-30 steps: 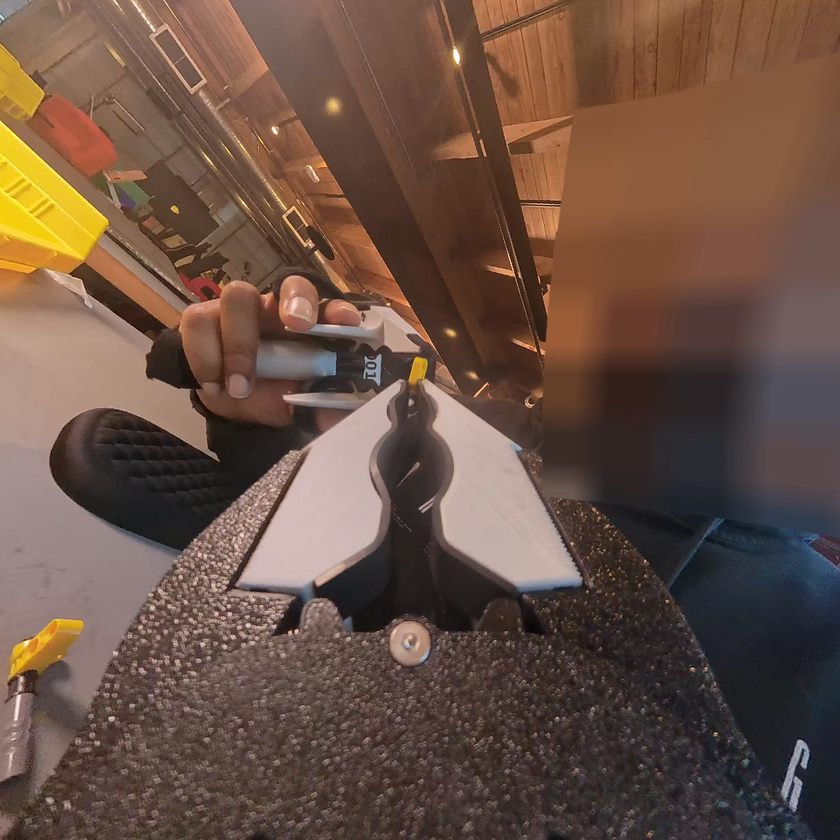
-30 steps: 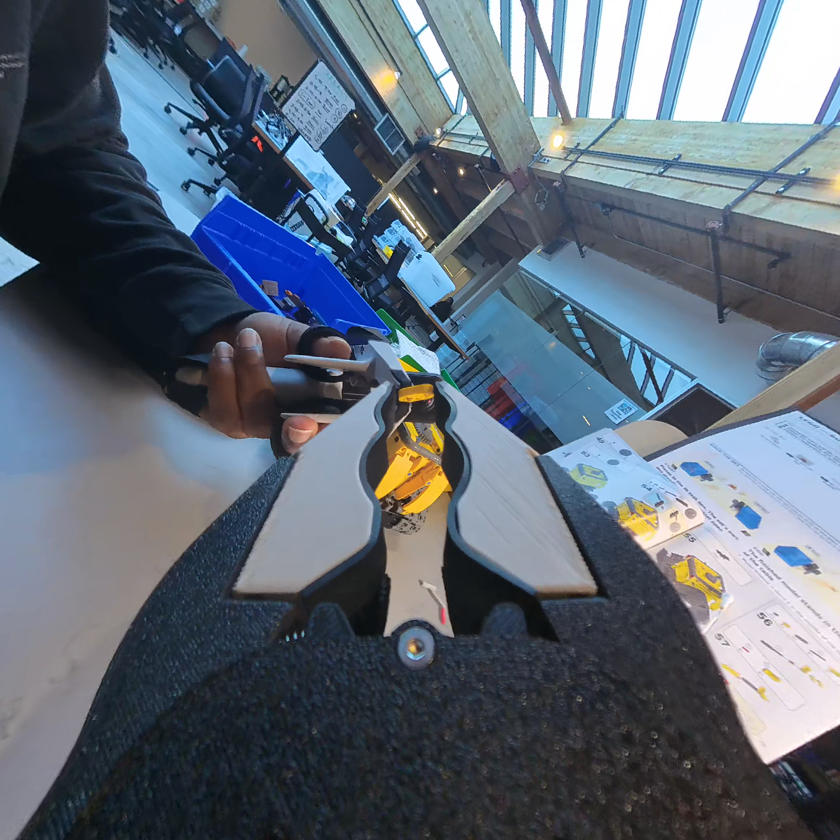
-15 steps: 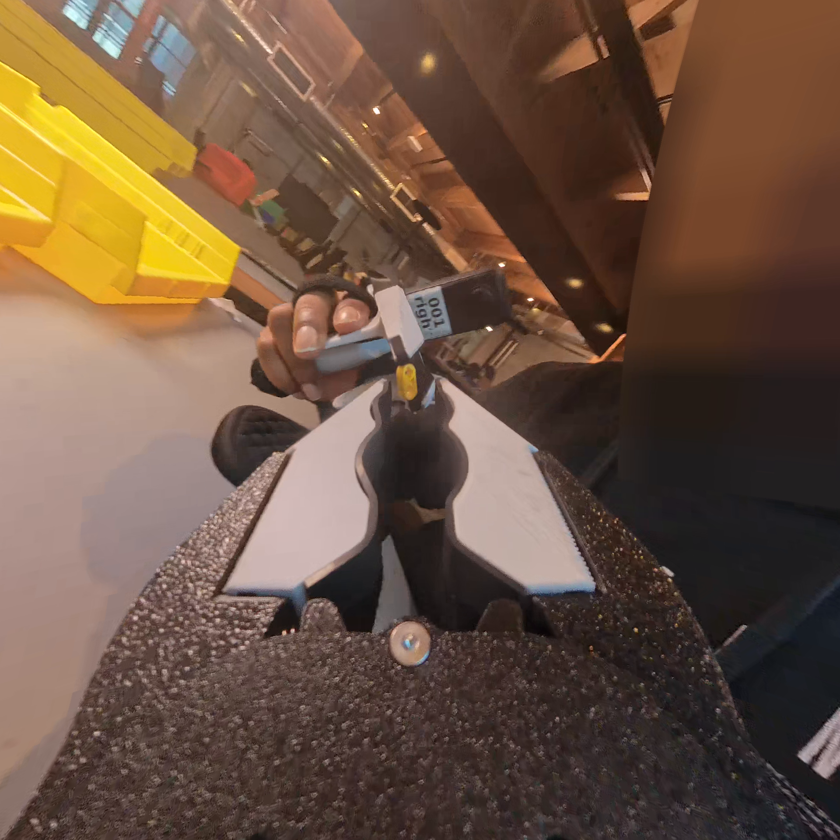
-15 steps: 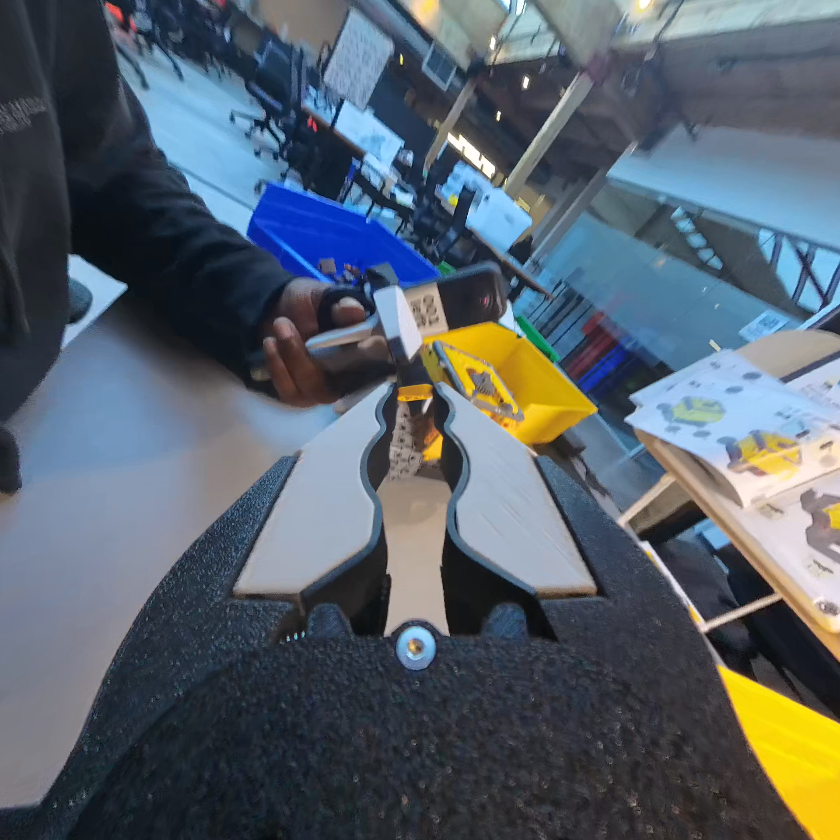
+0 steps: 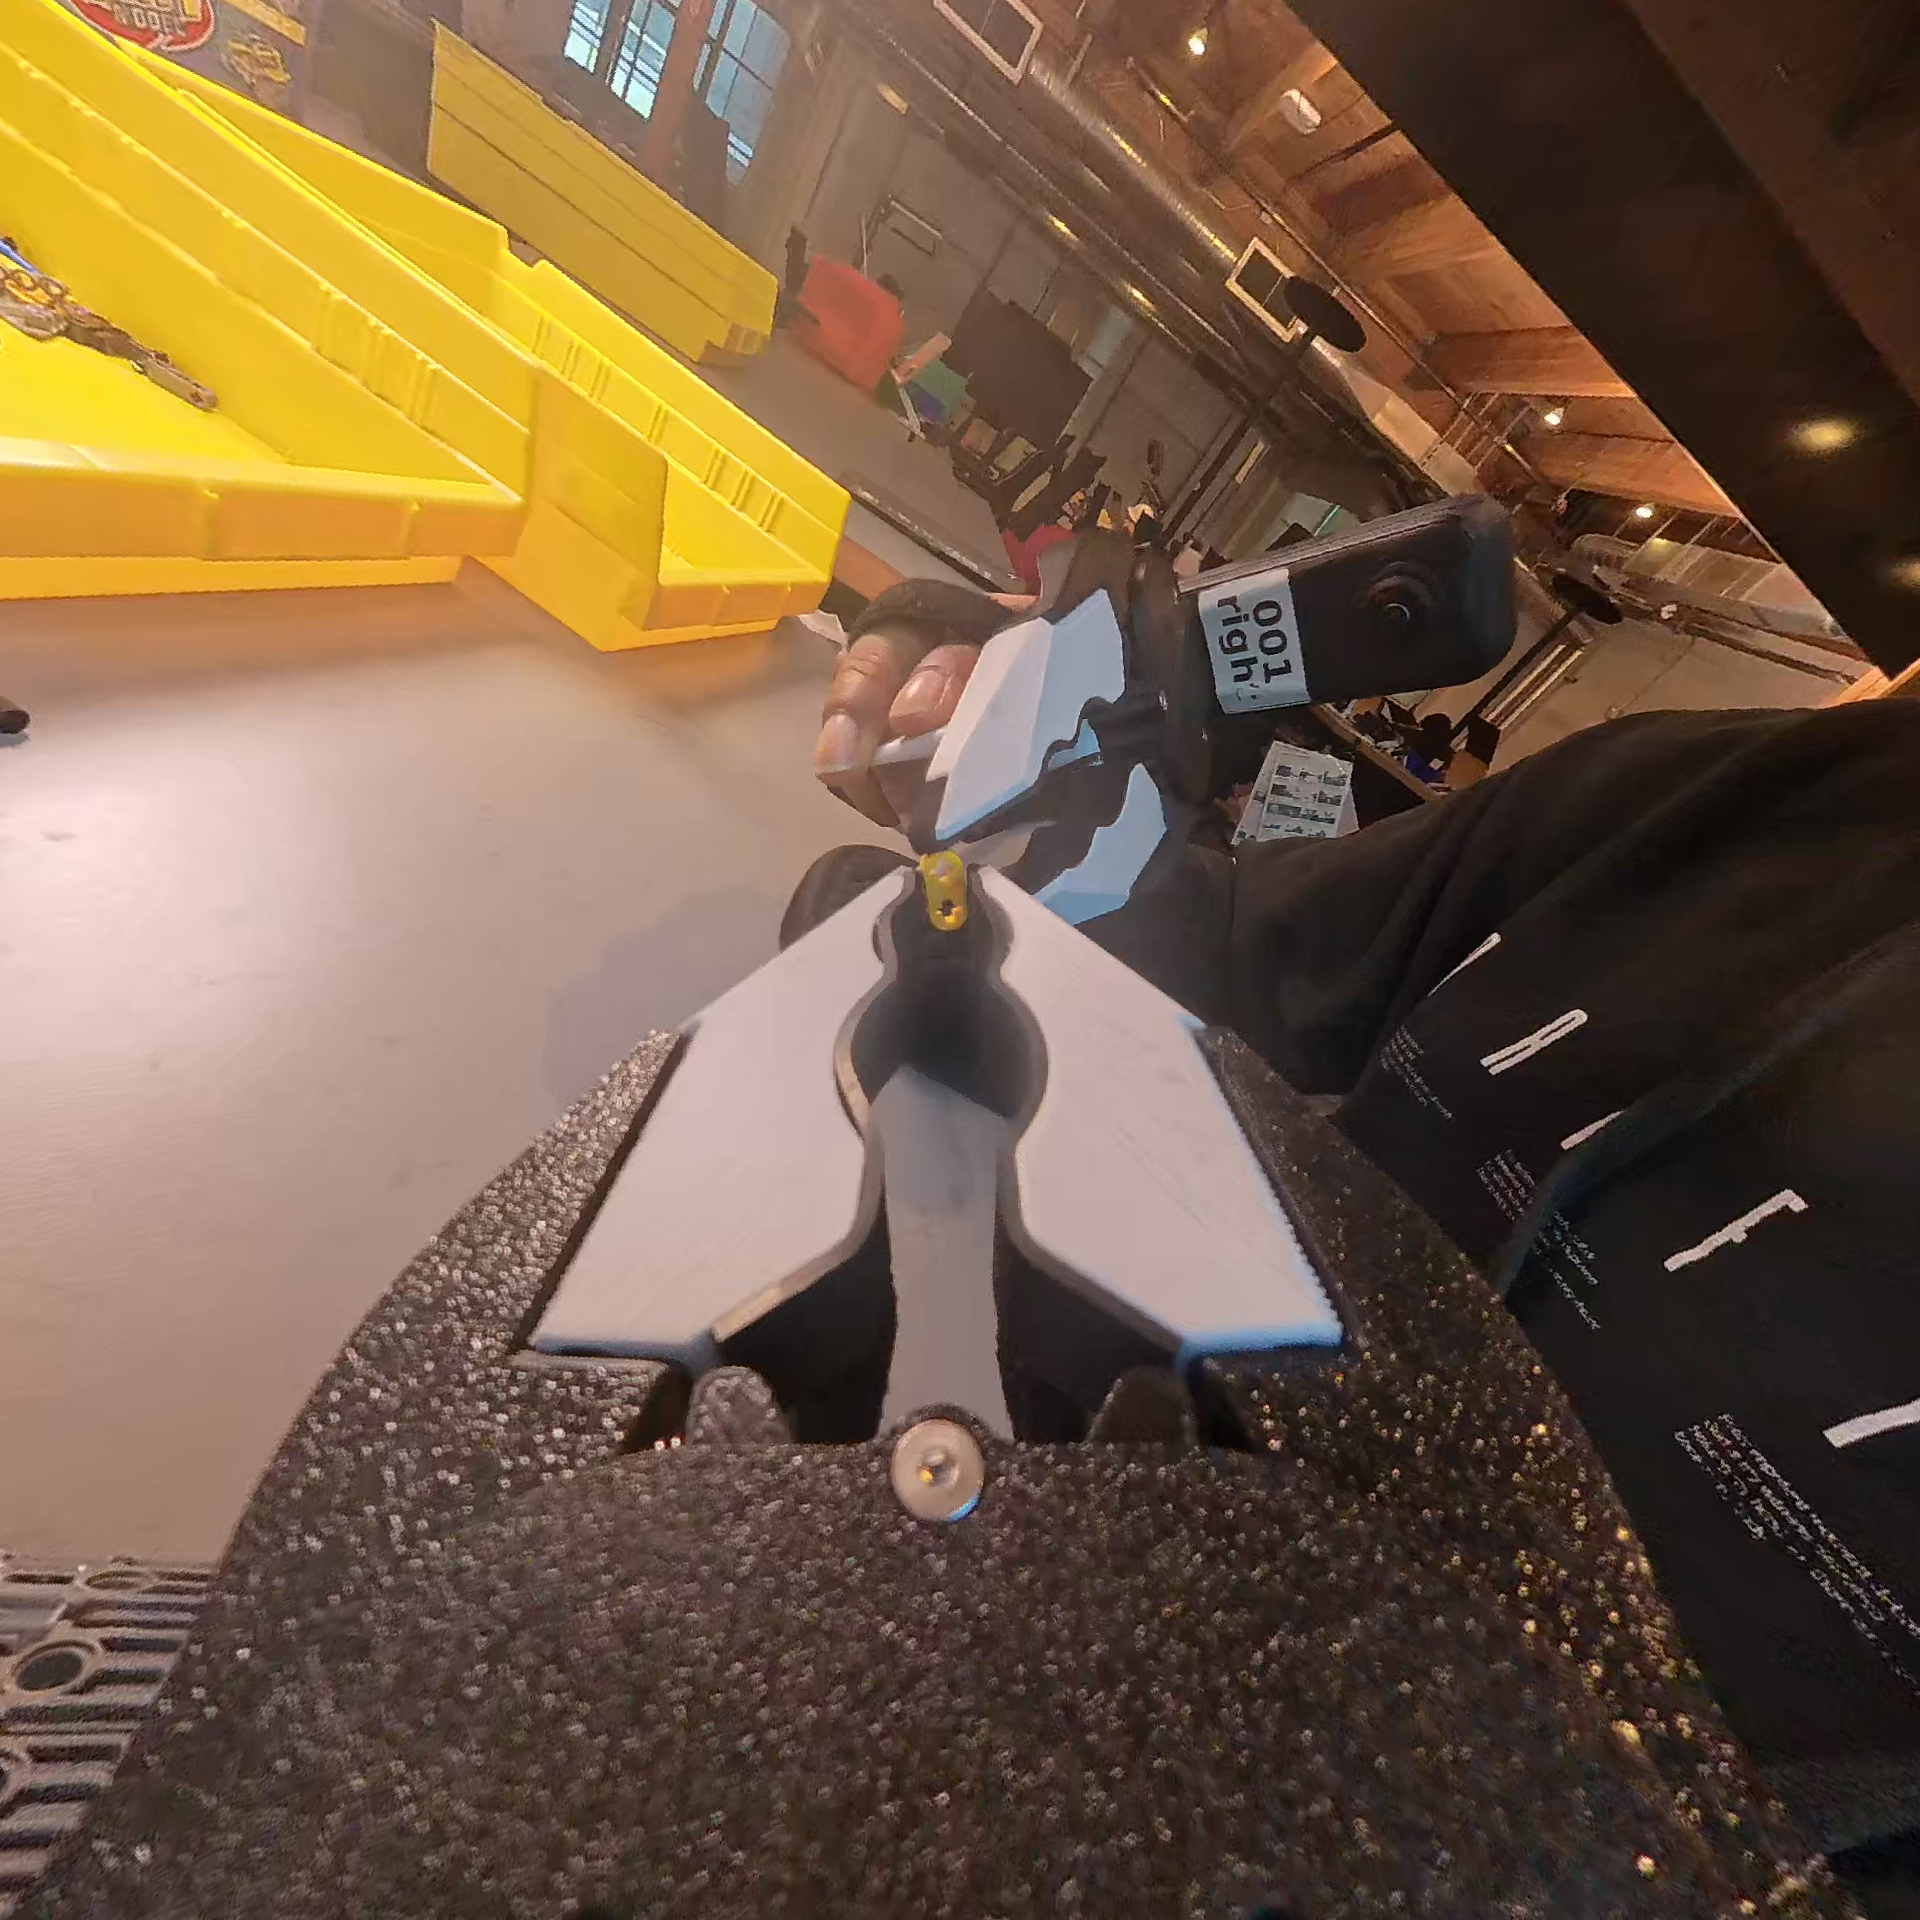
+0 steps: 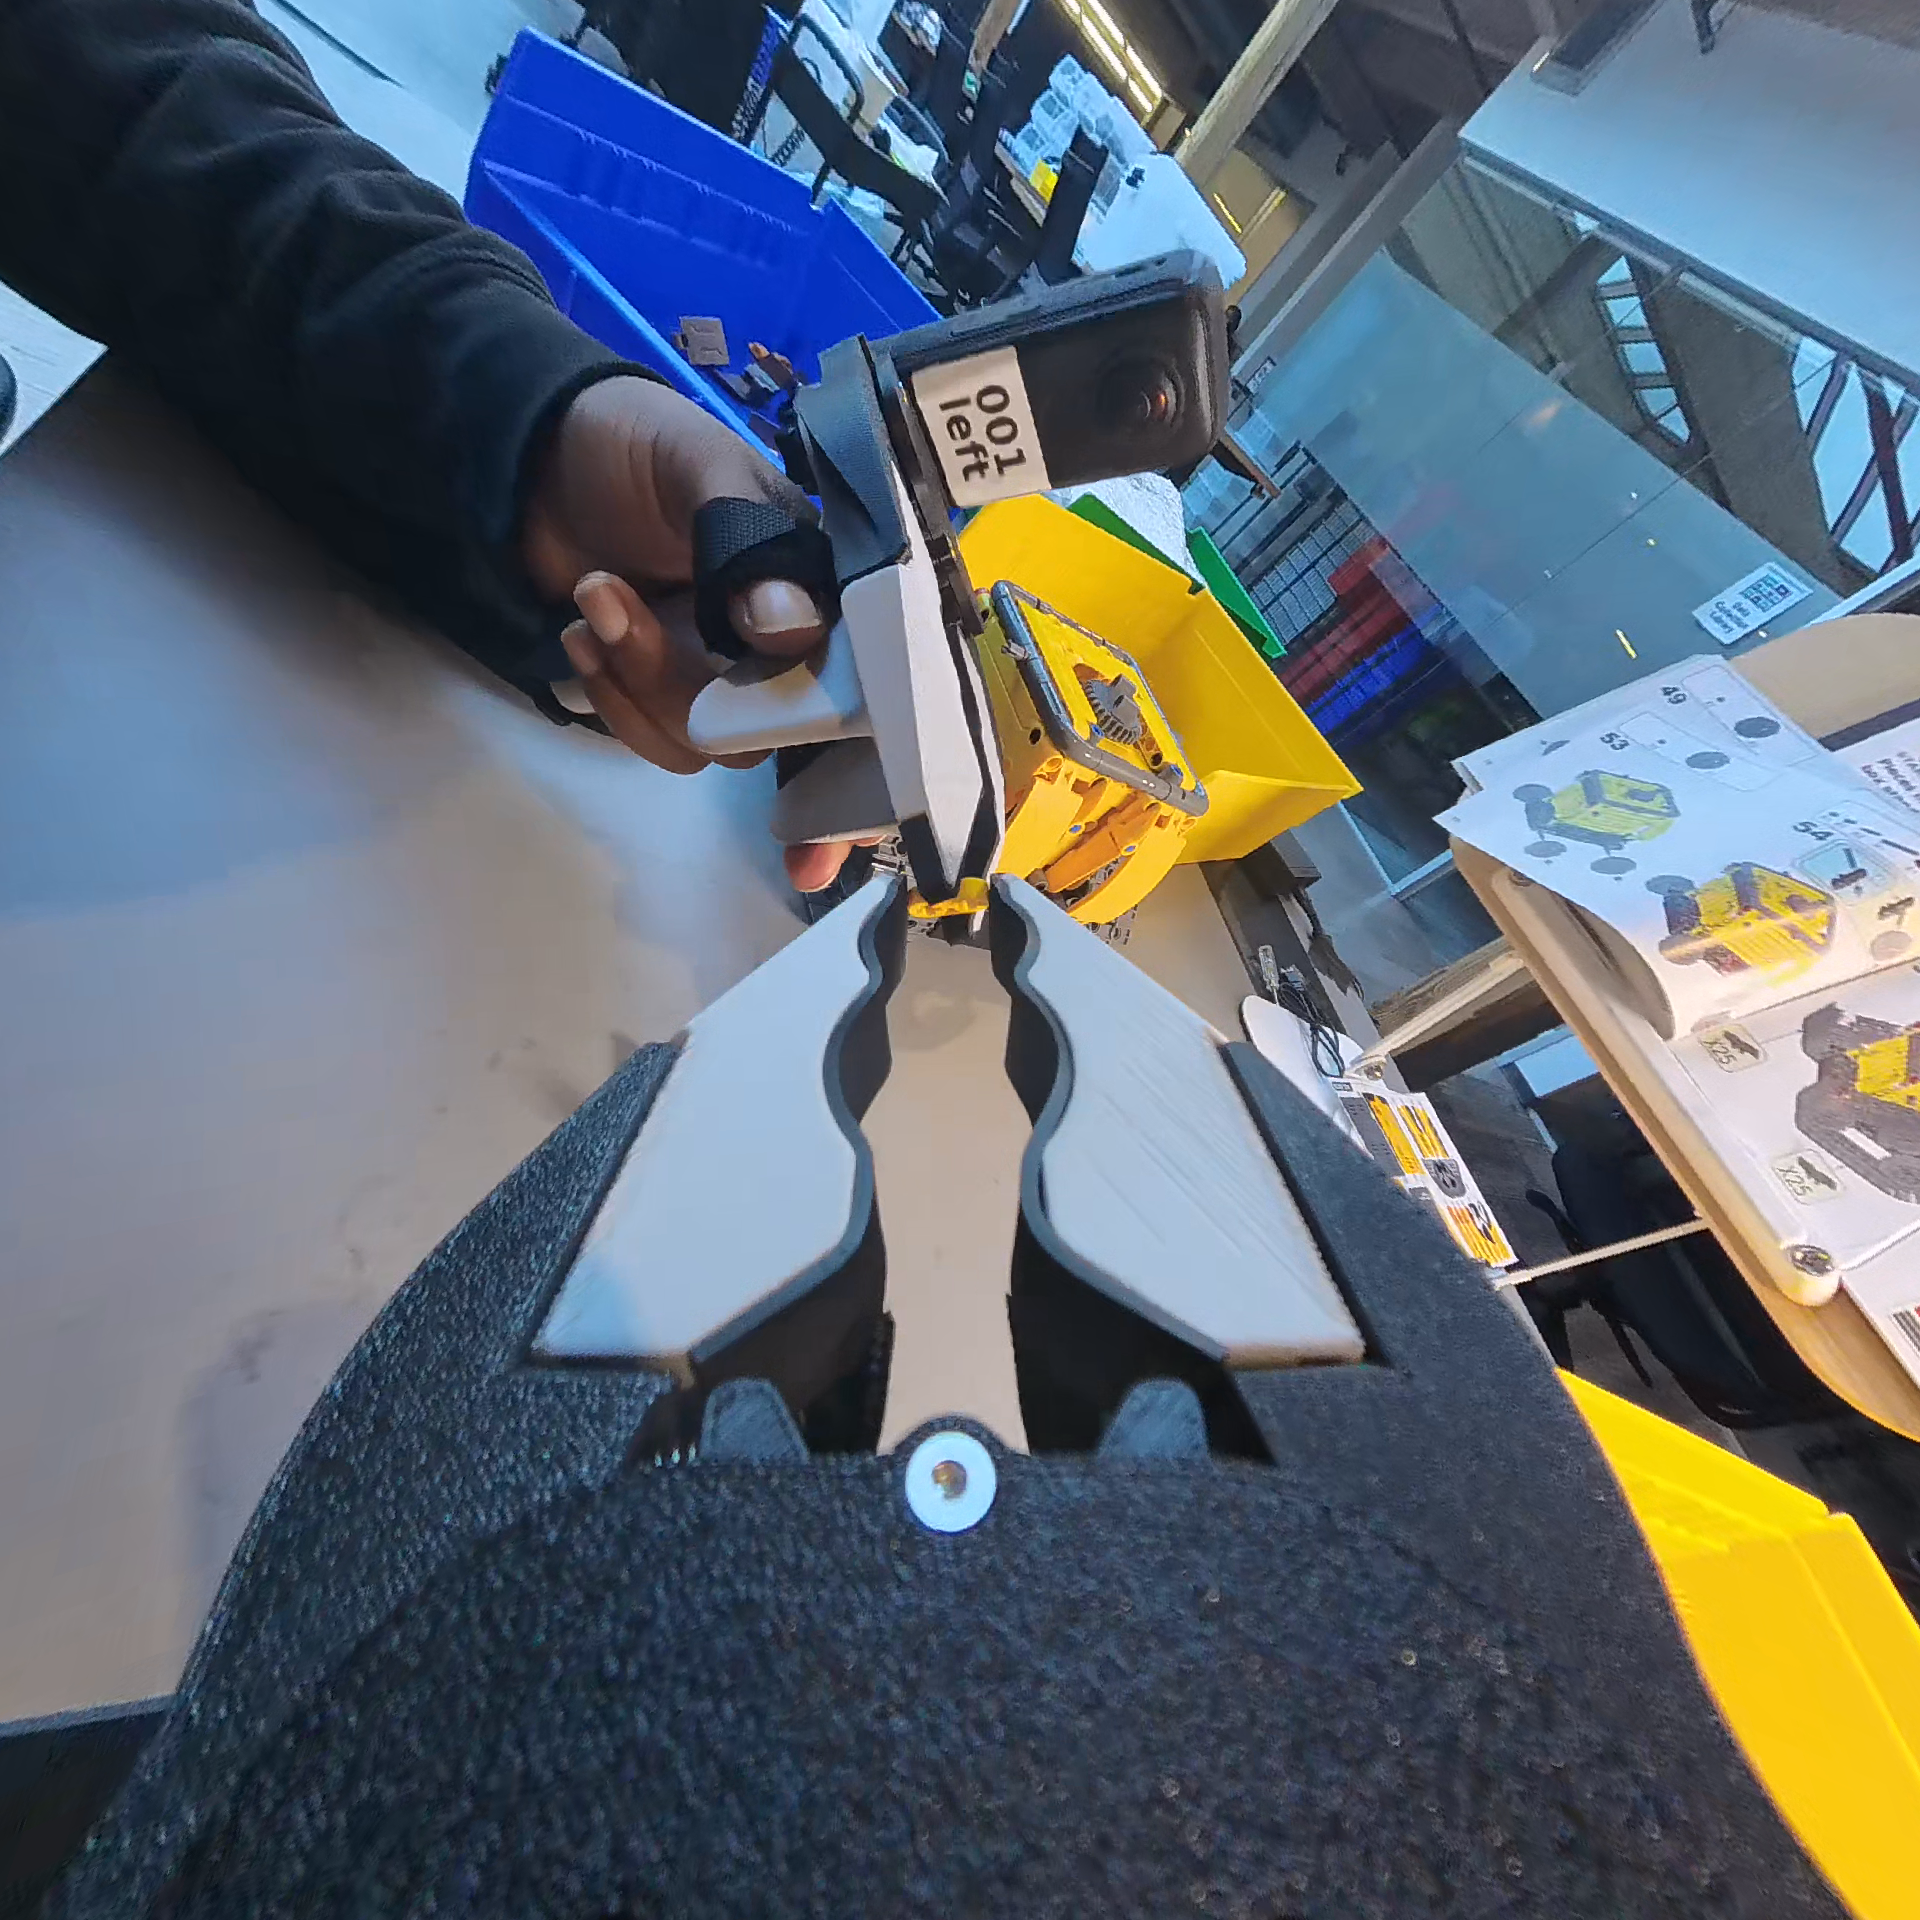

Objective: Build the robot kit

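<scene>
Over grey table (image 5: 312,883), left hand-held gripper (image 5: 943,902) pinches yellow piece (image 5: 945,902).

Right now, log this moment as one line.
left gripper: shut on small yellow piece | right gripper: tips flank that piece, grip unclear | behind: yellow brick model

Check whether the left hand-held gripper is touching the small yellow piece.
Touching: the left wrist view shows the left hand-held gripper shut on the small yellow piece, tips pressing both its sides.
</scene>
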Available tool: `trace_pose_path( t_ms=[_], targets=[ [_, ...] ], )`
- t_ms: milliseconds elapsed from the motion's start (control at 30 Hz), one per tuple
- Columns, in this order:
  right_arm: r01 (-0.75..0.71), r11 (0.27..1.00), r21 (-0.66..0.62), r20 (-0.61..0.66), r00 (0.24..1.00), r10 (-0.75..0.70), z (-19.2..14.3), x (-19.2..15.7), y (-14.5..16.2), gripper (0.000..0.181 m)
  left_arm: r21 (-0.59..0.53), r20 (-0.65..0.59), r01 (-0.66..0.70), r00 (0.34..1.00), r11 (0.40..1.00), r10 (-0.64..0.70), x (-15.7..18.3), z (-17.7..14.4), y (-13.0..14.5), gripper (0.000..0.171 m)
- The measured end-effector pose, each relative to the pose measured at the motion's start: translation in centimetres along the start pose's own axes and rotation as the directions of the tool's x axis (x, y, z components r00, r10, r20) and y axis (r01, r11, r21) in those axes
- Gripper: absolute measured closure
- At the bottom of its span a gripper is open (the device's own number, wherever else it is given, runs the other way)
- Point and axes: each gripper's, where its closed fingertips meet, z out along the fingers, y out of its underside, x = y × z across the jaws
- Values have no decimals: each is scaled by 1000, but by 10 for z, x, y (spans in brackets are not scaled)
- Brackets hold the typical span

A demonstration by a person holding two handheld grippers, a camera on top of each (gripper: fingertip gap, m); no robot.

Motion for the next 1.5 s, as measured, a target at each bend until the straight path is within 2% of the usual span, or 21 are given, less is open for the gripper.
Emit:
trace_pose_path(
  t_ms=[133, 233, 333, 567, 1000, 1133, 1233, 1300, 1367, 1433, 1500],
  targets=[
    [-30, 997, 77, 14, 999, 29, -5, -1, -12, 166, 18, -116, 86, 990, 996, -84, 12, -1, -4, 166],
    [-55, 987, 149, 28, 998, 52, -8, -2, -23, 166, 37, -256, 219, 945, 975, -202, 23, -2, -8, 166],
    [-47, 982, 184, 25, 999, 43, -10, -3, -28, 166, 35, -326, 283, 910, 958, -257, 30, -3, -10, 166],
    [-18, 982, 187, 22, 1000, 14, -10, -4, -28, 165, 27, -356, 327, 886, 945, -297, 31, -3, -10, 166],
    [-53, 984, 169, 47, 998, 45, -10, -2, -21, 166, 21, -323, 359, 886, 933, -334, 24, -2, -8, 165],
    [-189, 962, 197, 104, 980, 172, -14, 4, -17, 166, 18, -206, 163, 966, 986, -156, 21, -3, -5, 160],
    [-338, 917, 213, 178, 936, 304, -21, 14, -7, 166, -93, -7, -101, 995, 991, 100, 2, -5, 8, 153],
    [-419, 895, 153, 272, 889, 369, -23, 14, 8, 166, -257, 110, -266, 947, 929, 302, -17, -6, 26, 152],
    [-467, 879, 92, 324, 849, 417, -24, 13, 25, 166, -430, 142, -362, 878, 827, 458, -31, -6, 49, 152],
    [-486, 874, 26, 339, 827, 449, -22, 11, 44, 166, -554, 134, -374, 841, 743, 524, -41, -5, 73, 153],
    [-496, 868, 1, 349, 814, 464, -20, 6, 54, 166, -630, 116, -360, 832, 688, 542, -47, -5, 91, 154]
  ],
)
